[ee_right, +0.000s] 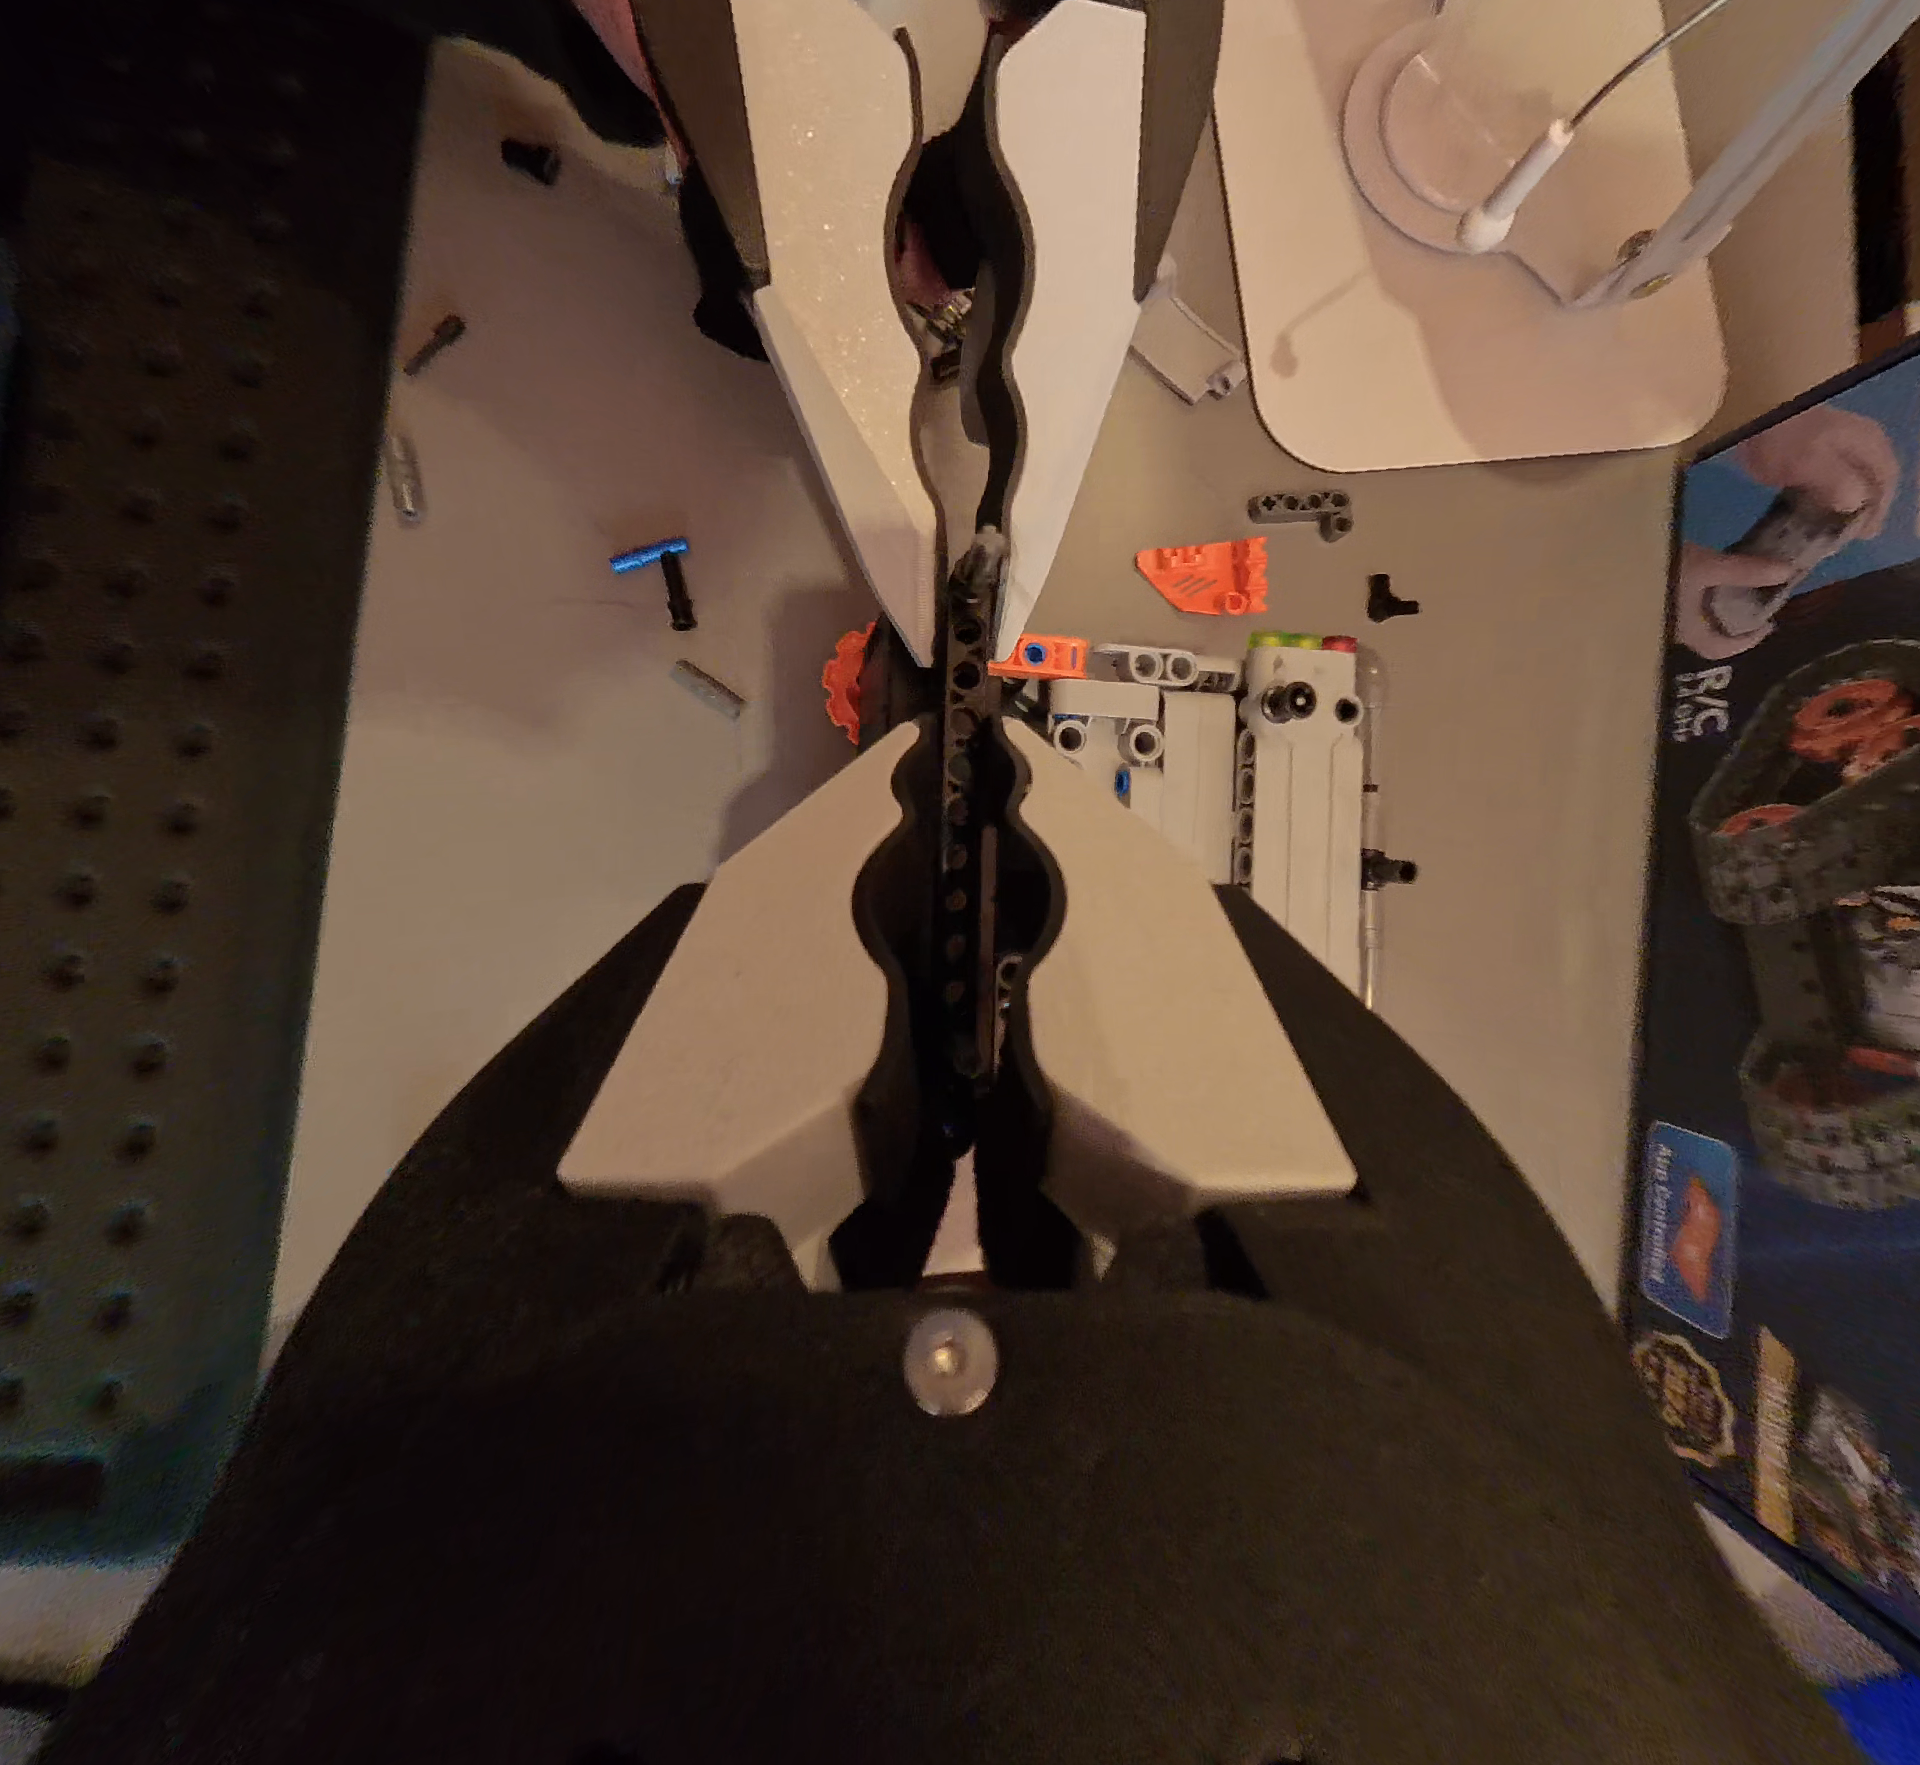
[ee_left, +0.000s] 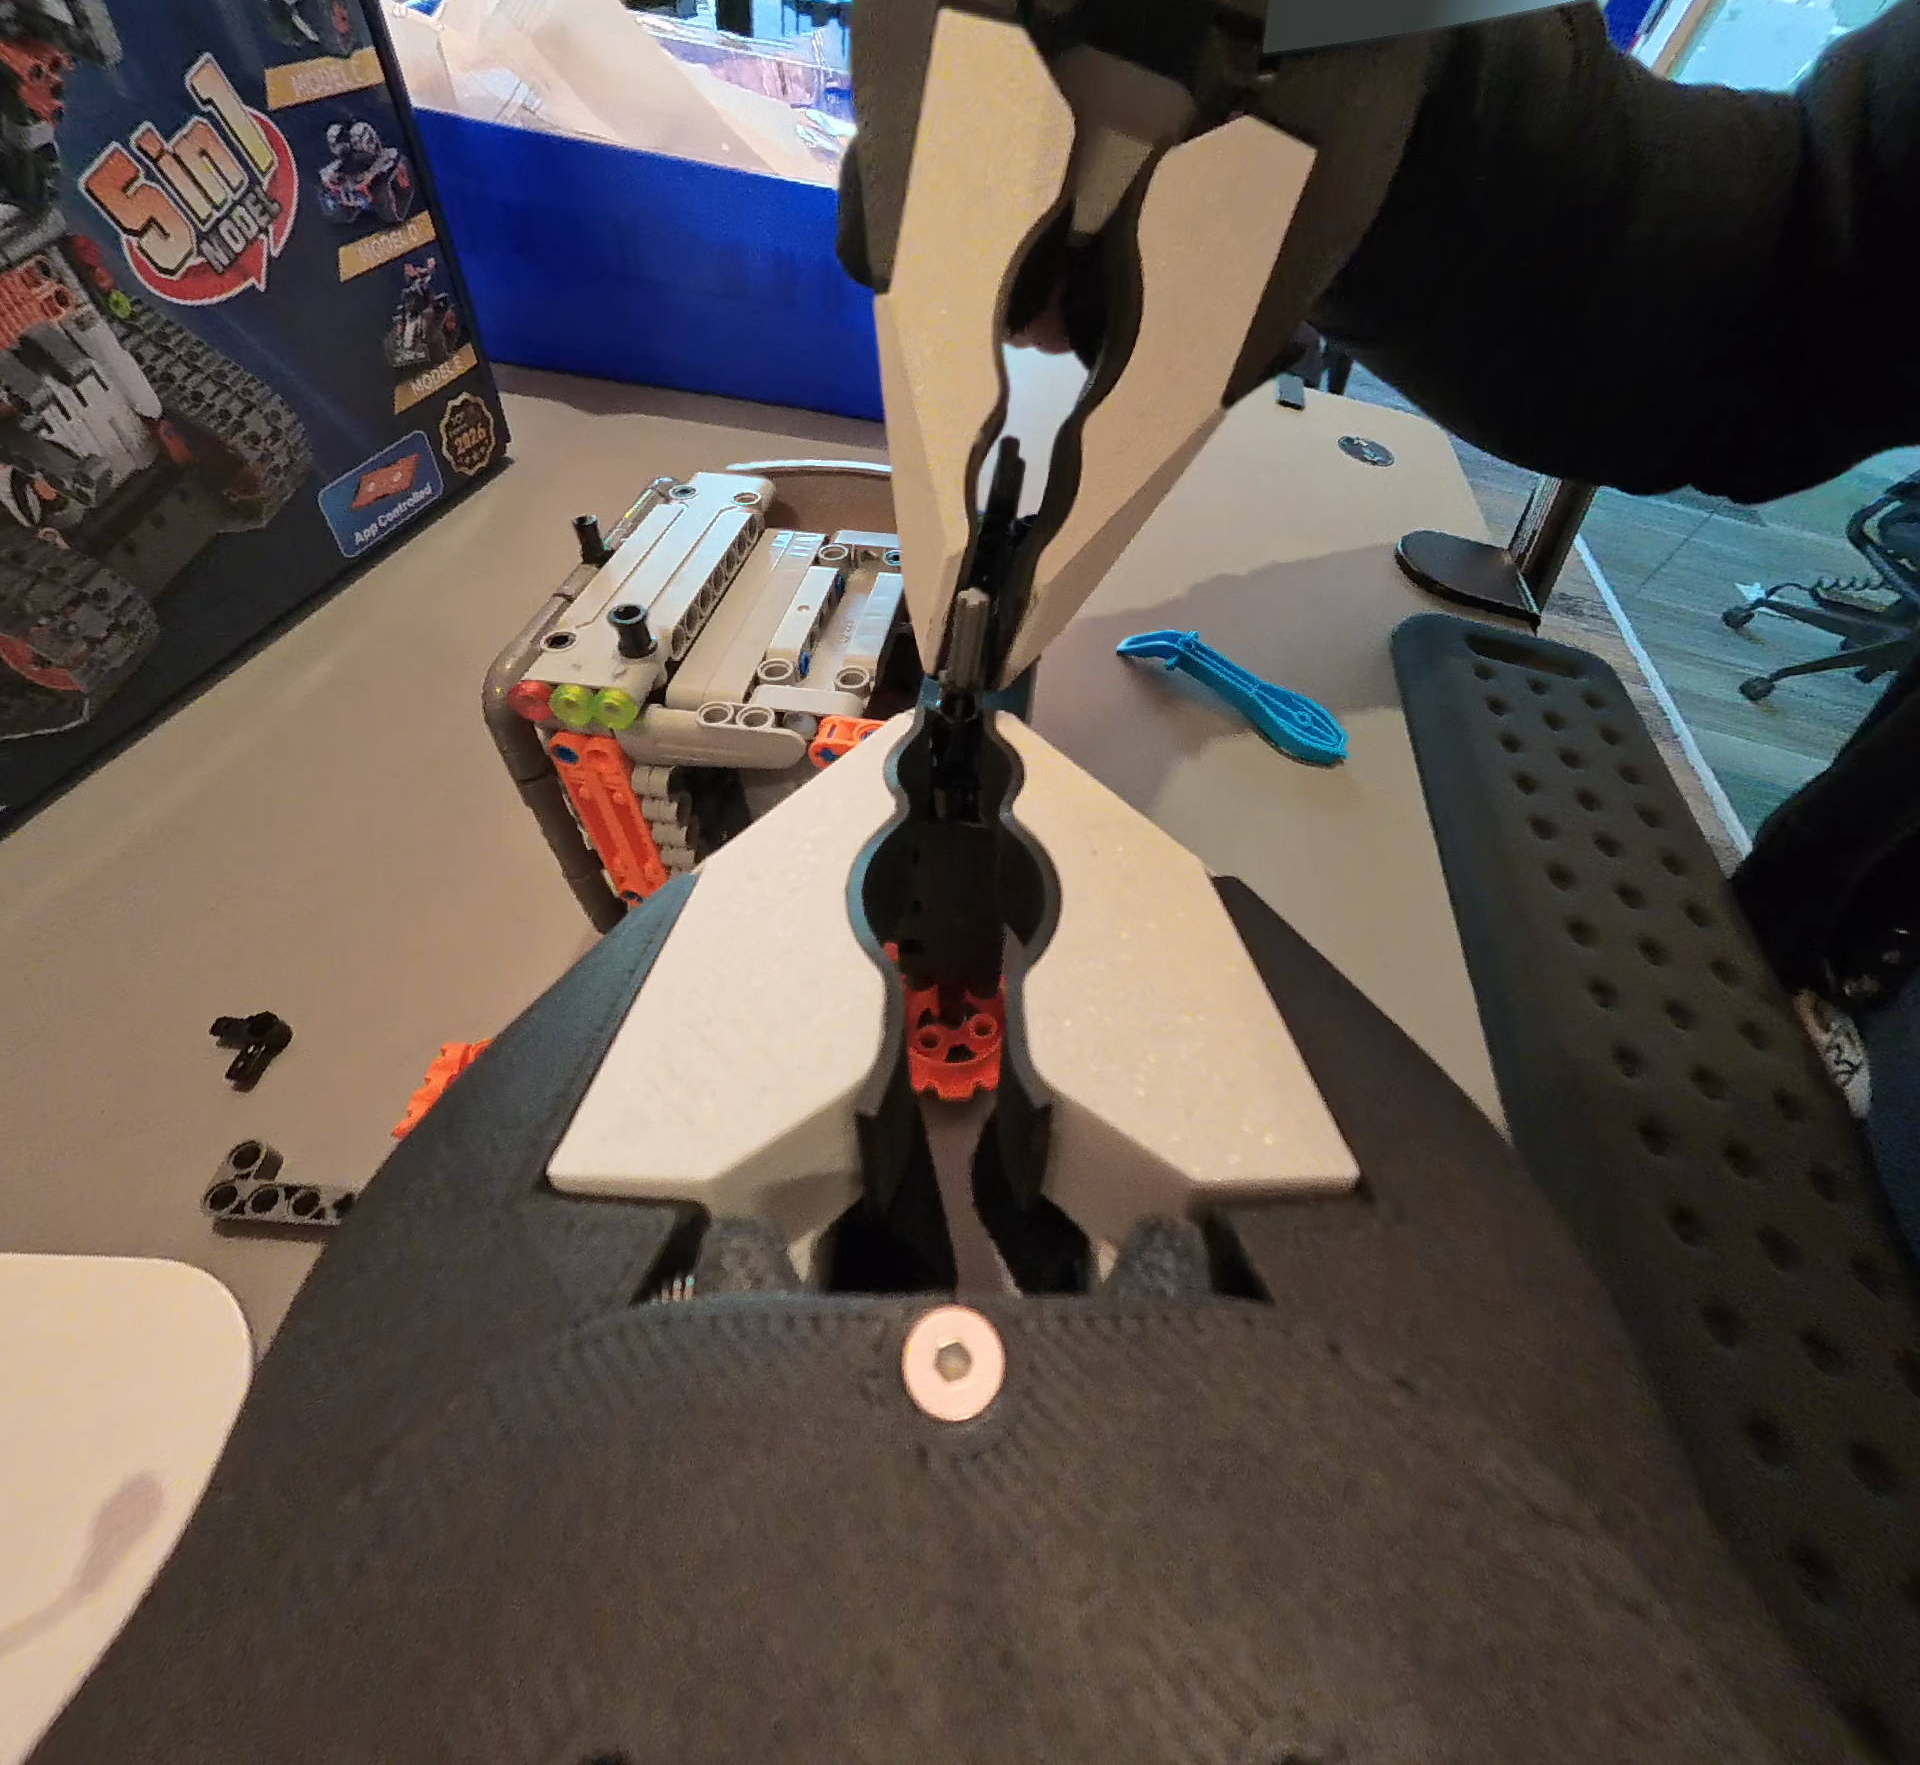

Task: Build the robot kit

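Pointing forward and down over the grey worktop (ee_left: 312,832), the left gripper (ee_left: 961,713) meets the right gripper (ee_left: 966,666) tip to tip, the right one coming down steeply from above in a dark-sleeved arm (ee_left: 1621,261).

Taking the white-and-grey brick model (ee_left: 717,635) as the landmark: far to its left stands a tall blue toy box (ee_left: 208,281), and nearer, to its lower left, lie a small black connector (ee_left: 249,1045) and a grey angled beam (ee_left: 265,1190). Directly in front of the model, the left gripper's fingers (ee_left: 748,988) are clenched on a black perforated beam assembly (ee_left: 961,842) with an orange gear (ee_left: 951,1040) set deep between them. Just above the model's right edge, the right gripper's white fingers (ee_left: 966,313) close on a short grey axle (ee_left: 968,624) at the top of that assembly. Right of the model a blue plastic tool (ee_left: 1242,697) lies flat, and beyond it a black perforated pad (ee_left: 1621,988).

In the right wrist view the right gripper (ee_right: 961,733) grasps the long black holed beam (ee_right: 961,884) lengthwise, with the left gripper (ee_right: 961,635) pinching its far end; the model (ee_right: 1247,780) sits just right of them, an orange panel (ee_right: 1205,572) beyond it.
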`<state>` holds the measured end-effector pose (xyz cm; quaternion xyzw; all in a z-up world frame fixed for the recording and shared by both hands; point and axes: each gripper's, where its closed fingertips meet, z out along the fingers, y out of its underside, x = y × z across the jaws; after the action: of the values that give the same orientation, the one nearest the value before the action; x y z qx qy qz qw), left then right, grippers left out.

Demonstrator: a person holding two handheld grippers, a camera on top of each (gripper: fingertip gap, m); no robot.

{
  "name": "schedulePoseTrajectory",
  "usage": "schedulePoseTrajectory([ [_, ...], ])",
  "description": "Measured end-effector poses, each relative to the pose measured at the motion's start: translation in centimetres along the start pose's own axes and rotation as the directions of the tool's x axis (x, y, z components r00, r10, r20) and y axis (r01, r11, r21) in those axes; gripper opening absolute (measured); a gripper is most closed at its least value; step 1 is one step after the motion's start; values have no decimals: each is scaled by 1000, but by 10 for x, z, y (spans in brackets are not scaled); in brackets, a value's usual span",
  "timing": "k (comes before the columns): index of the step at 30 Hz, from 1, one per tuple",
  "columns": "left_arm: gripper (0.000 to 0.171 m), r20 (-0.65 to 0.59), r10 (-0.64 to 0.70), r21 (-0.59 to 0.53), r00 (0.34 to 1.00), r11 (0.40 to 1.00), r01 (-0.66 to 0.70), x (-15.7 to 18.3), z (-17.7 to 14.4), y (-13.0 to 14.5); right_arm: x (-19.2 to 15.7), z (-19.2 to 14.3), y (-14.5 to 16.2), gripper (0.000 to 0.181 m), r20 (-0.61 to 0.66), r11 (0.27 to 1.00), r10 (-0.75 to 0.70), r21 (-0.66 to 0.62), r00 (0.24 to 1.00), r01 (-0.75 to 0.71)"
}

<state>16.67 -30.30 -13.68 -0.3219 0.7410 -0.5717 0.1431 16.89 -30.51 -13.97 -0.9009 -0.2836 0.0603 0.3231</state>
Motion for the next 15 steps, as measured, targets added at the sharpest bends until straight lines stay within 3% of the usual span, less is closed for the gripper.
schedulePoseTrajectory([
  [10,8,-22,-34,-2,999,999,34,-1,-1,-1,-1,1,-2,6,95,997,73,-5,993,-73],
  [15,14,-13,-13,35,1000,999,14,0,-8,-9,1,0,-1,6,54,998,70,-12,996,-69],
])
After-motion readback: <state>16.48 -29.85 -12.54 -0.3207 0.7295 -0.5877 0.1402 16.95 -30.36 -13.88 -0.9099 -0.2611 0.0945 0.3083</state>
